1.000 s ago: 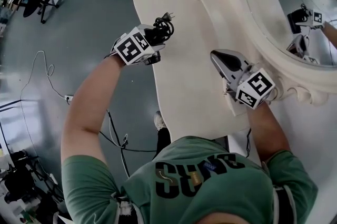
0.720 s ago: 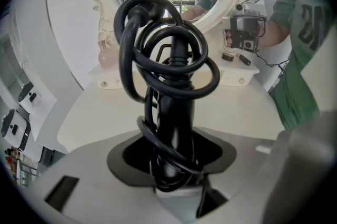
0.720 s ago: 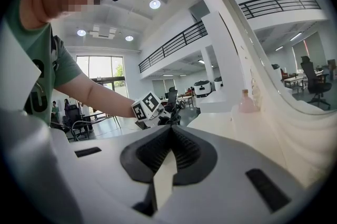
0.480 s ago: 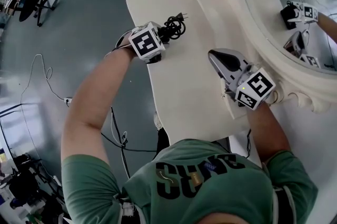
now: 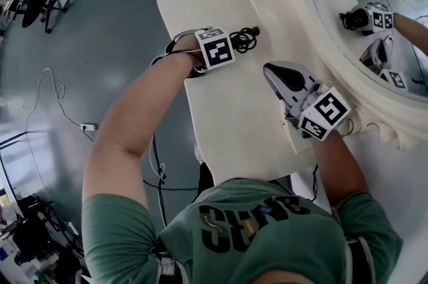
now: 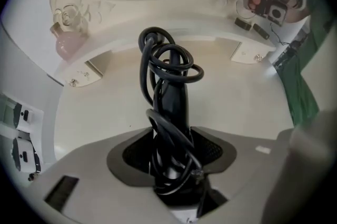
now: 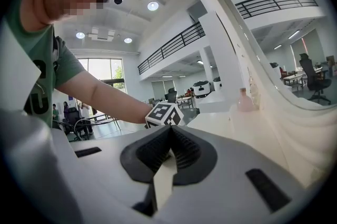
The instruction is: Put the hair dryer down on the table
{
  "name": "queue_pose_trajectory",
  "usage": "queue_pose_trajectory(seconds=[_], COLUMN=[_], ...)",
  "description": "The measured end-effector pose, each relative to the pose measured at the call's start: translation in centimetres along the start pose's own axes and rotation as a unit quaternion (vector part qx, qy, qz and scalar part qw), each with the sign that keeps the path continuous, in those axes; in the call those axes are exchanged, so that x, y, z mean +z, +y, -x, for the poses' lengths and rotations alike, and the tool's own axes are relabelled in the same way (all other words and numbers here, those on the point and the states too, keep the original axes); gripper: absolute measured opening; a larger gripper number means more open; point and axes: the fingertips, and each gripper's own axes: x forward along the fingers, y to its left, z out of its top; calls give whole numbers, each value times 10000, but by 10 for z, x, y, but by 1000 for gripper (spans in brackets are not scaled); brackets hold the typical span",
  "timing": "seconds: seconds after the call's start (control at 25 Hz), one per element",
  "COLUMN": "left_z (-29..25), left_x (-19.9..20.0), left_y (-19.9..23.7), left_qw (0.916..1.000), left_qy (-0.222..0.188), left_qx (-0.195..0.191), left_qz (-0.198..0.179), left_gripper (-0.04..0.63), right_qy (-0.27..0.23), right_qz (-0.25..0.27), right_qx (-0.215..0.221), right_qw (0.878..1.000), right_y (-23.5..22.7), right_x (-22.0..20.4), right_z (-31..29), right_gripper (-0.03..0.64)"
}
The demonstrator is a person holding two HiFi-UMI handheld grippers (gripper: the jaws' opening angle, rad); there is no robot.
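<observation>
Clamped between the jaws of the left tool [image 6: 171, 153], a slim black hair dryer [image 6: 172, 104] pointing straight away from them, black cord wound in loose loops around its body, over the cream tabletop [image 5: 227, 109] near its left edge.

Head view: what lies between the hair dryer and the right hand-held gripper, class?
Only bare table separates the hair dryer and right hand-held gripper, per head view.
</observation>
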Motion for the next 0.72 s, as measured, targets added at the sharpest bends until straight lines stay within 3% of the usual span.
queue_pose_trajectory(seconds=[0.32, 0.52, 0.72], left_z=[-30, -22, -30], left_x=[-4, -5, -1], left_y=[-2, -6, -4], left_qw=[9958, 9950, 9954], left_qy=[802, 898, 770], left_qx=[-19, -97, 140], left_qz=[-433, -428, -547], left_gripper=[229, 239, 255], right_qy=[2, -2, -32], right_qz=[-46, -56, -42], right_qx=[11, 19, 57], right_qw=[10000, 10000, 10000], right_y=[0, 10, 7], right_x=[-5, 3, 0], right_z=[-10, -12, -10], right_gripper=[-6, -6, -6])
